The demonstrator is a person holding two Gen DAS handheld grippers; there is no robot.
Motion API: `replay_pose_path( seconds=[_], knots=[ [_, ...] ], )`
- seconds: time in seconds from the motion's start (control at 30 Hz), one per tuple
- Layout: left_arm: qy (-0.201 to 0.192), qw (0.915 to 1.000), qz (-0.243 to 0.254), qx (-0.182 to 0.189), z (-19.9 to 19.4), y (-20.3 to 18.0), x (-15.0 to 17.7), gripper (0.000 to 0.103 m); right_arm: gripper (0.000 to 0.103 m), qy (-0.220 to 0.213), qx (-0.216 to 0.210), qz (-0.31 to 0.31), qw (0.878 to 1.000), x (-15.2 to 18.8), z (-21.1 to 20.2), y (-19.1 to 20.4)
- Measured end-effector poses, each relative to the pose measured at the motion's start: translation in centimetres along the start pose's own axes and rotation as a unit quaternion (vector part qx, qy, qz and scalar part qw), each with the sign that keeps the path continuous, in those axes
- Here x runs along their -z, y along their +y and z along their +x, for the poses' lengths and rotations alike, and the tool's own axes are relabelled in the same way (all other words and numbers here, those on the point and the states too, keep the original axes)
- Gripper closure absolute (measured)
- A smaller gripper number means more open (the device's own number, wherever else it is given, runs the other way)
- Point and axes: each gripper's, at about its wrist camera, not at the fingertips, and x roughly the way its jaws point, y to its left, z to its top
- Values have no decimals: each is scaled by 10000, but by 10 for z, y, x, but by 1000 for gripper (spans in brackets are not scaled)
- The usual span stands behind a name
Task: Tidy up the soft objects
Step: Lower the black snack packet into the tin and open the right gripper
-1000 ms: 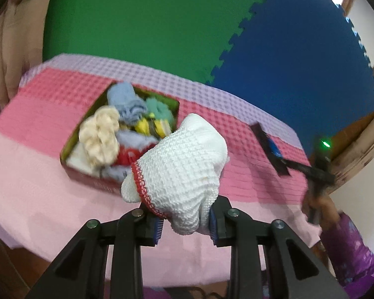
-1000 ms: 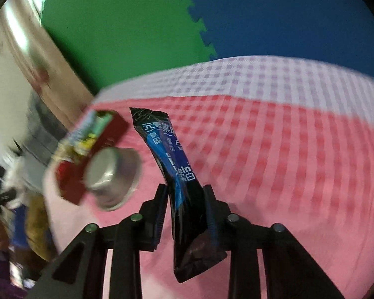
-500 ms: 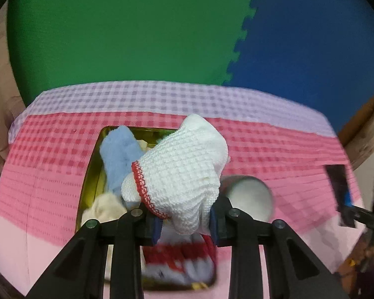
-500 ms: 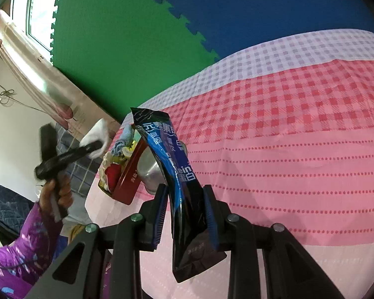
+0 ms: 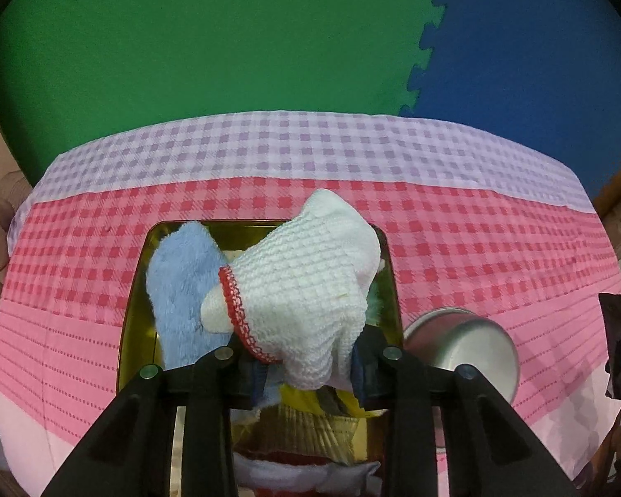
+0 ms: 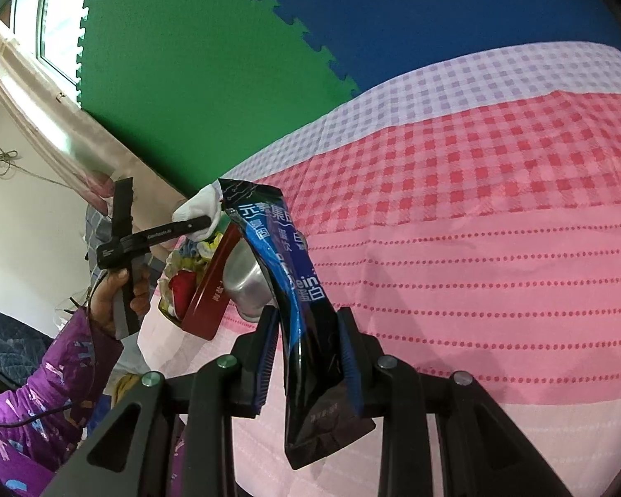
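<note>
My left gripper [image 5: 306, 366] is over the red tin box [image 5: 133, 310] w/ soft things, jaws opening around the white knit glove [image 5: 306, 290]. My right gripper [image 6: 308, 356] pinches a dark blue snack packet [image 6: 294, 290] above the pink checked cloth [image 6: 476, 269].

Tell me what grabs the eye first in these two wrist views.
In the left wrist view, a white knit glove with a red cuff sits in the left claw, whose jaws are opening, right over a tin crammed with soft things, including a fluffy blue cloth. In the right wrist view, the right claw pinches a dark blue snack packet above the pink checked tablecloth.
</note>
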Motion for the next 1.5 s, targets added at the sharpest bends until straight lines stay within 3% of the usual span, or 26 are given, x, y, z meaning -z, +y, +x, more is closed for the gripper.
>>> replay_pose_path(
  seconds=[0.17,0.3,0.43,0.63,0.8,0.87,0.93,1.17,1.3,1.5],
  knots=[
    [76,9999,41,-91,8,1,-1,63,74,46,-19,1,10000,2,4,2],
    [28,9995,97,-301,7,-1,0,41,74,39,-34,-12,10000,1,3,3],
    [-98,9984,126,-534,-7,-4,2,31,74,22,-93,-112,9999,-1,2,12],
    [-822,9952,-179,-497,-62,1,21,25,74,66,-311,-366,9988,-10,9,41],
    [-1268,9874,-789,-521,-109,13,73,10,74,171,-576,-785,9951,-20,28,83],
    [-1333,9856,-957,-412,-124,17,100,9,74,240,-710,-941,9927,-26,42,102],
    [-1313,9838,-1100,-520,-133,21,124,5,74,356,-822,-1166,9891,-33,61,124],
    [-1094,9772,-1642,-779,-140,34,201,5,74,709,-866,-1794,9774,-49,136,190],
    [-1058,9760,-1590,-1042,-136,30,215,5,74,811,-621,-2049,9734,-53,174,211],
    [-1128,9782,-1450,-966,-133,28,221,5,74,847,-54,-2339,9685,-46,216,222]
  ],
)
